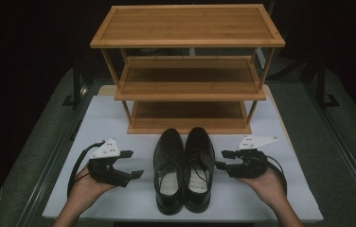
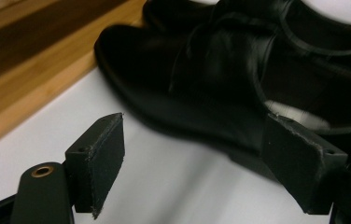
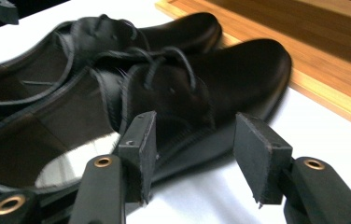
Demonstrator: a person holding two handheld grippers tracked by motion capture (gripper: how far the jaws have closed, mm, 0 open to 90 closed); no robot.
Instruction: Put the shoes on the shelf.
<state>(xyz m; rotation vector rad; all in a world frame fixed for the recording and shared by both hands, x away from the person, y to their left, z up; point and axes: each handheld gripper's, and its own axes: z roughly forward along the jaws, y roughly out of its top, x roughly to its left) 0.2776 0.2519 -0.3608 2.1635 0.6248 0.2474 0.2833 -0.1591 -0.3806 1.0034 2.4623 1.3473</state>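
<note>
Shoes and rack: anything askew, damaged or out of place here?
Nothing stands out. The two black shoes sit side by side, upright, toes toward the wooden rack, which stands square on the white board. The left hand-held gripper and the right hand-held gripper flank them, jaws open, holding nothing.

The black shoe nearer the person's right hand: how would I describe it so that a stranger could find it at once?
Start at the wooden three-shelf rack at the back of the white table. Just in front of its bottom shelf stand two black lace-up dress shoes, toes toward the rack. Yours is the right shoe, beside the right gripper, and its laces show pale against the leather, unlike the left shoe.
</note>
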